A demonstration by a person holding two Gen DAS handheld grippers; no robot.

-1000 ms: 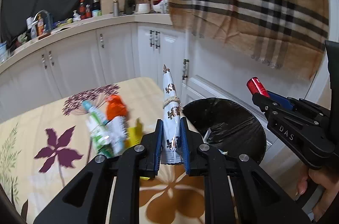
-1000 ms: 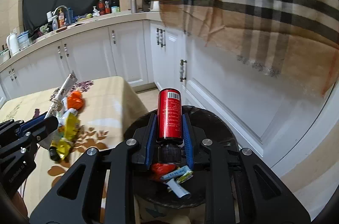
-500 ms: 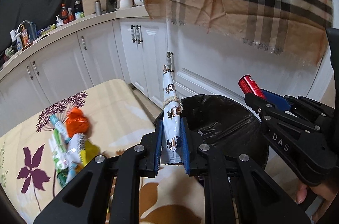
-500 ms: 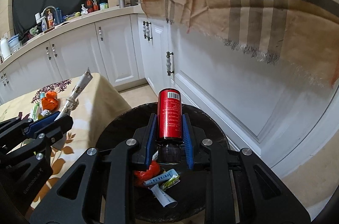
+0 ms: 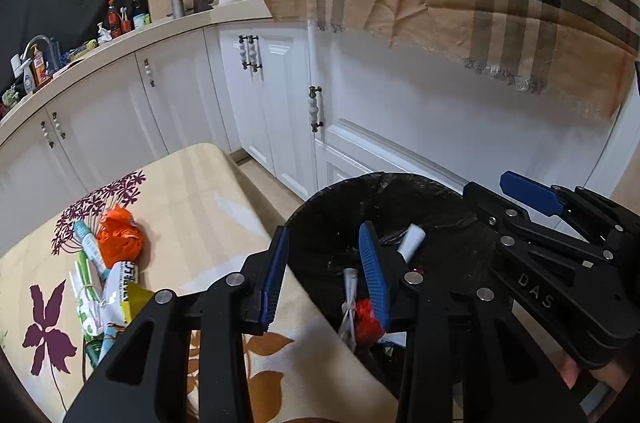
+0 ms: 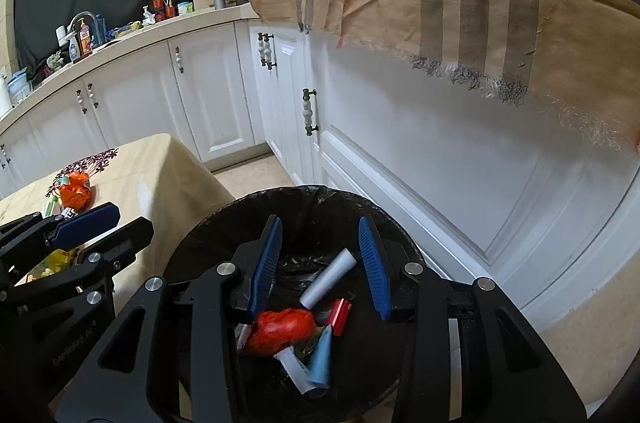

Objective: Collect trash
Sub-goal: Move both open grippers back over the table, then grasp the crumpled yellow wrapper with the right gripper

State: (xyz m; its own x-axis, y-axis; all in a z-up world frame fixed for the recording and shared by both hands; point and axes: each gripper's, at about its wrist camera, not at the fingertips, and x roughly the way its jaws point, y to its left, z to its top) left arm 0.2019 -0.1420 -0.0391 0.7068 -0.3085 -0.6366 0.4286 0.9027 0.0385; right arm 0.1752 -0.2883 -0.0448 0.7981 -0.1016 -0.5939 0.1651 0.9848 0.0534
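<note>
Both of my grippers hang over the black-lined trash bin (image 6: 304, 207), and both are letting go: the jaws are opening with nothing pinched between them. My right gripper (image 6: 320, 255) points down into the bin, where a red can (image 6: 340, 311), a white roll (image 6: 328, 283), a crumpled orange bag (image 6: 280, 331) and a pale blue tube (image 6: 322, 359) lie together on the bottom. My left gripper (image 5: 324, 271) sits at the bin's near rim, beside the edge of the table (image 5: 192, 199) with its flowered cloth; a thin white wrapper (image 5: 349, 299) shows just inside the bin below its right finger. More trash lies on the table: another orange bag (image 5: 120, 239) touching a heap of green, white and yellow wrappers (image 5: 104, 295).
</note>
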